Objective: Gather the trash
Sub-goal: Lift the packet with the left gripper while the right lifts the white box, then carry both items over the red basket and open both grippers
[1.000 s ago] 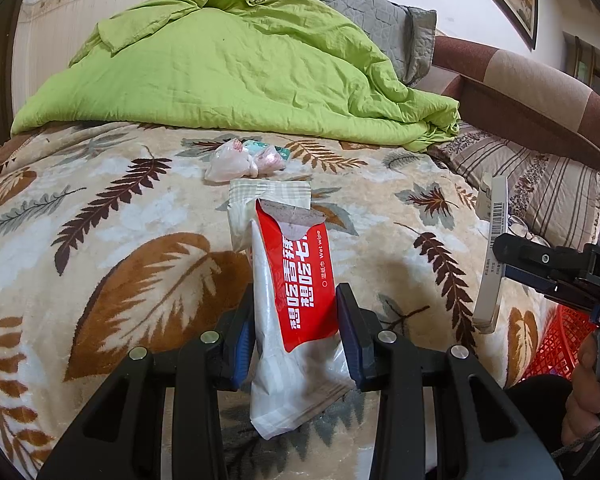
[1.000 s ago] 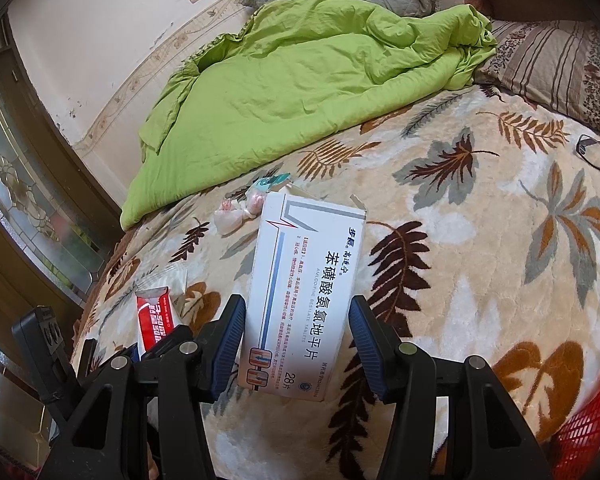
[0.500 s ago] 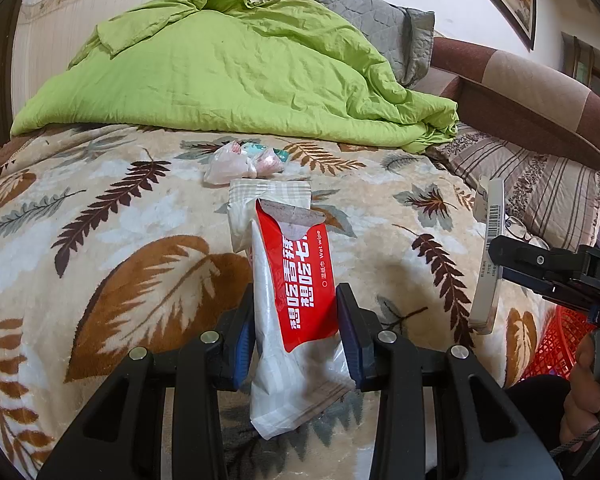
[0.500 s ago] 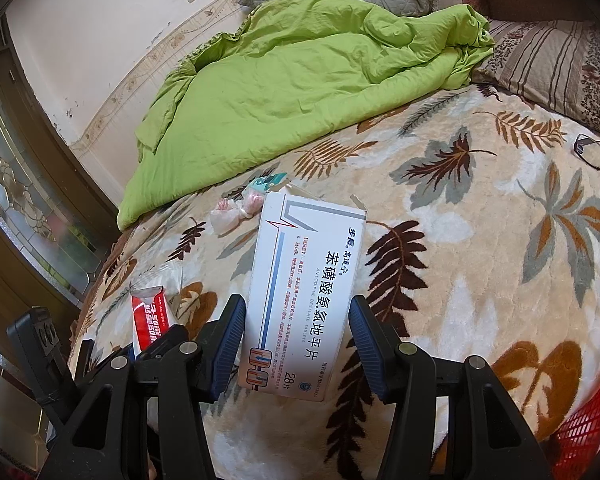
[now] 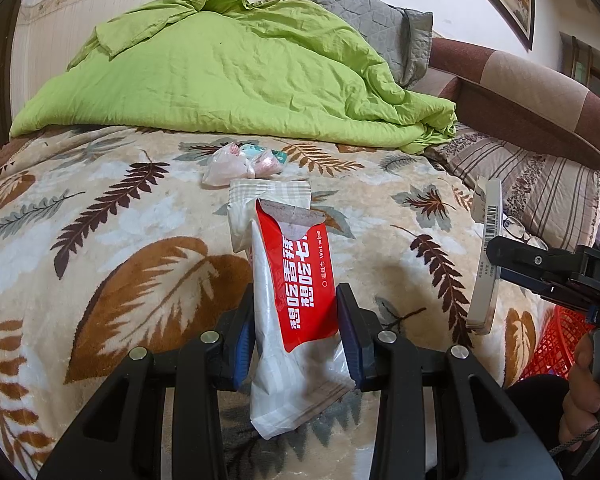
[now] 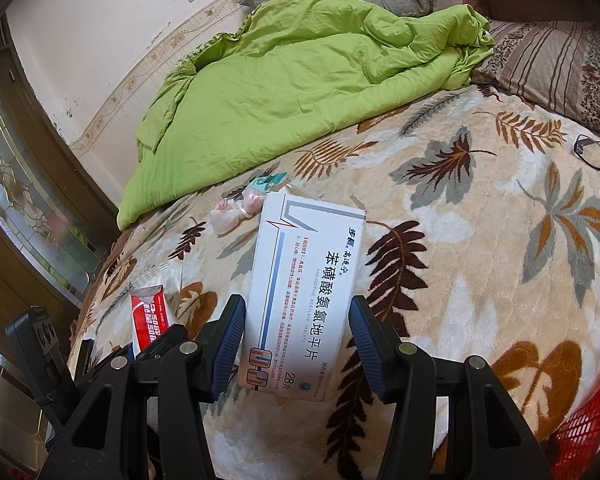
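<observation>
A red wet-wipe packet [image 5: 296,304] is pinched in the left claw [image 5: 295,334] and a white tablet box [image 6: 304,300] in the right claw [image 6: 296,344], both held above the bed [image 5: 100,216]. The limp packet could be dropped if squeezed loosely; the red basket [image 6: 580,436] could be missed.

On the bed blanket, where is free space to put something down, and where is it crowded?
Free: the leaf-print blanket left of the wet wipe packet, and the wide patch between medicine box and glasses. Crowded: the small wrappers below the green quilt.
</observation>
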The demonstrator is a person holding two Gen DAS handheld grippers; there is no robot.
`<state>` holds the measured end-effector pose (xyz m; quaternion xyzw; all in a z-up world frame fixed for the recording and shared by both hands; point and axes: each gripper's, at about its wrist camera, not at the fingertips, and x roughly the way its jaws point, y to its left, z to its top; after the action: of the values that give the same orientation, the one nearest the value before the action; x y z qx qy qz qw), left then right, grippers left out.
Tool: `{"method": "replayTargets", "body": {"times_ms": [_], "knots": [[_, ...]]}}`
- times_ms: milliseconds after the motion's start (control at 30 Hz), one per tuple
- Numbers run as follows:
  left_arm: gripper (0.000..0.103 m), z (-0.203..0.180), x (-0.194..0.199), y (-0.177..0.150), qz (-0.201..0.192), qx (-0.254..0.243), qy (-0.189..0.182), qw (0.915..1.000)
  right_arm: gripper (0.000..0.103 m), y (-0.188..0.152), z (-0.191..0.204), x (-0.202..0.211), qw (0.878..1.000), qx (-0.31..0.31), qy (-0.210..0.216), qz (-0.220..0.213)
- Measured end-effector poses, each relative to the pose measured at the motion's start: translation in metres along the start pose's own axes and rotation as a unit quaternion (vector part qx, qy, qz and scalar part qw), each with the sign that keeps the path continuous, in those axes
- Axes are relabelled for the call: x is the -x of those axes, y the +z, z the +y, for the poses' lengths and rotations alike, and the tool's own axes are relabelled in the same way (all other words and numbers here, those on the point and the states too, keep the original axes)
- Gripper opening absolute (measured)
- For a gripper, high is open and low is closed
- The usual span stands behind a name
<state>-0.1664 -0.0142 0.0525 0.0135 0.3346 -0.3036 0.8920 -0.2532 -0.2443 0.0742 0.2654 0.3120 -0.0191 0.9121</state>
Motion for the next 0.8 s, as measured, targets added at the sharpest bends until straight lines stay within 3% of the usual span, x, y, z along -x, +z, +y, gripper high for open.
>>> {"method": "replayTargets", "body": {"times_ms": [533, 800], "knots": [[0.036, 0.000, 0.003, -0.001, -0.001, -0.001, -0.001, 1.0000, 0.058, 0.000, 0.000, 0.000, 1.000, 0.000, -0.001, -0.001], [0.036, -0.018, -0.002, -0.001, -0.002, -0.024, -0.011, 0.9996, 0.058, -0.001, -0.003, 0.016, 1.000, -0.014, -0.011, -0.013]]}}
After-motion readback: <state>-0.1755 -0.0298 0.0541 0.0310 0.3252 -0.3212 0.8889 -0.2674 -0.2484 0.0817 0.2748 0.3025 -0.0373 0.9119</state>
